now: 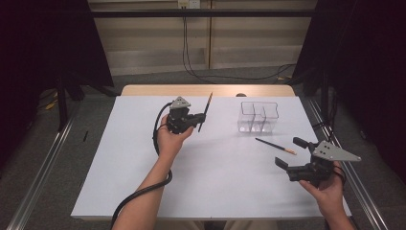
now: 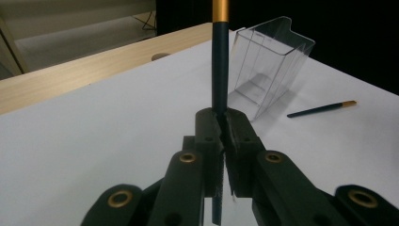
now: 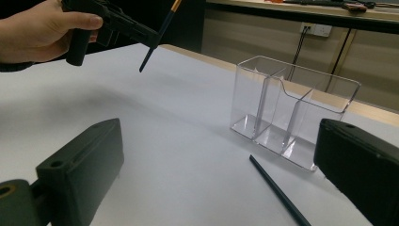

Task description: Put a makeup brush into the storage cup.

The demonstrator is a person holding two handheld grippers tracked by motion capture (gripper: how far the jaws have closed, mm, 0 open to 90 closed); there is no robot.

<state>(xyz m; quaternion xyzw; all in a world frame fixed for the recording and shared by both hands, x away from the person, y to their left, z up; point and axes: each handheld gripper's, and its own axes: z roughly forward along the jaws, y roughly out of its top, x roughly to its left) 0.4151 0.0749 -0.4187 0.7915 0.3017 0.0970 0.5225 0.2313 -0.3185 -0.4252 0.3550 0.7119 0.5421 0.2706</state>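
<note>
The left gripper (image 1: 198, 119) is being held up over the far left-centre of the white table (image 1: 143, 167), and its two black jaws are pinching a dark paintbrush (image 1: 206, 111) between them. In the left gripper view the jaws are pressing together on the brush's dark green handle (image 2: 219, 70), which is running straight up from between the pads, with a gold band at the top edge of the view and a short length of handle sticking out below the pads. From the high view this brush is standing tilted, clear of the table surface, its upper end leaning away from the person. The left hand (image 1: 168, 140) is wrapping the gripper body from below. The right gripper (image 1: 287, 152) is hovering low over the near right corner of the table, jaws standing wide apart with nothing between them; in the right gripper view the two black pads (image 3: 80, 174) are sitting at either side of the frame with bare table between. A second paintbrush (image 1: 274, 145) is lying flat on the table, just ahead of the right gripper's jaws and just in front of the clear plastic organiser (image 1: 258, 116), not touching either. The organiser is standing upright right of centre, near the far edge, well apart from the held brush. Count: paintbrushes, two (one gripped, one lying); clear organiser, one, divided into three compartments, all holding nothing; grippers, two.
</note>
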